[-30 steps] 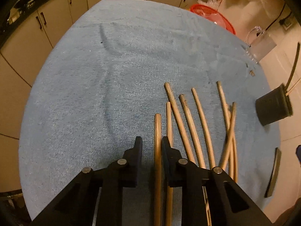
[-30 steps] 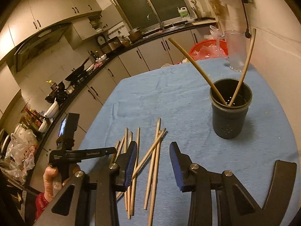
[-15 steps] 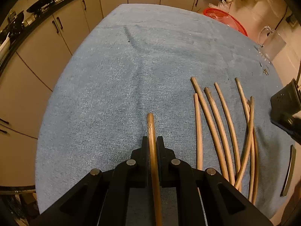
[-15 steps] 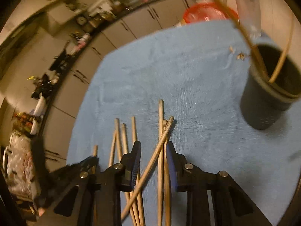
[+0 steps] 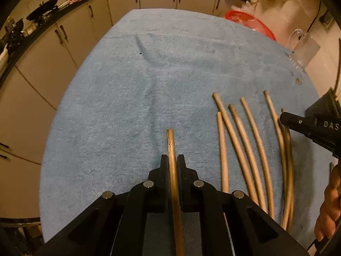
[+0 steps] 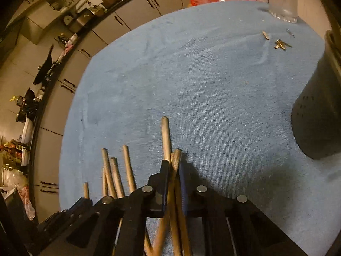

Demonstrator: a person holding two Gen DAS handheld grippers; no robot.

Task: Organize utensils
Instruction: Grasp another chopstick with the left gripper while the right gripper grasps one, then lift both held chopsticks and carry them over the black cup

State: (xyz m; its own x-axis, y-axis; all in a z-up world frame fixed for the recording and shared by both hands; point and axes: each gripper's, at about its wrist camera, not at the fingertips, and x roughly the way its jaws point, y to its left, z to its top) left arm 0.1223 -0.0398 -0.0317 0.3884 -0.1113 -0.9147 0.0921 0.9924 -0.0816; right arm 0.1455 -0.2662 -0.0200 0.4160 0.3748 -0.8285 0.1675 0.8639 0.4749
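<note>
My left gripper is shut on one wooden chopstick, held above the blue towel. Several more chopsticks lie side by side on the towel to its right. My right gripper is down on the towel, shut on a small bunch of crossed chopsticks; one longer stick pokes out past its fingertips. Other chopsticks lie to its left. The dark utensil holder stands at the right edge. The right gripper also shows at the right edge of the left wrist view.
A red basket and a clear glass pitcher stand at the far right of the table. Small wood scraps lie on the towel near the holder. Kitchen cabinets run beyond the table's left and far edges.
The left gripper closed on one chopstick and lifted it away to the left of the row. The right gripper dropped to the towel and closed on the crossed chopsticks.
</note>
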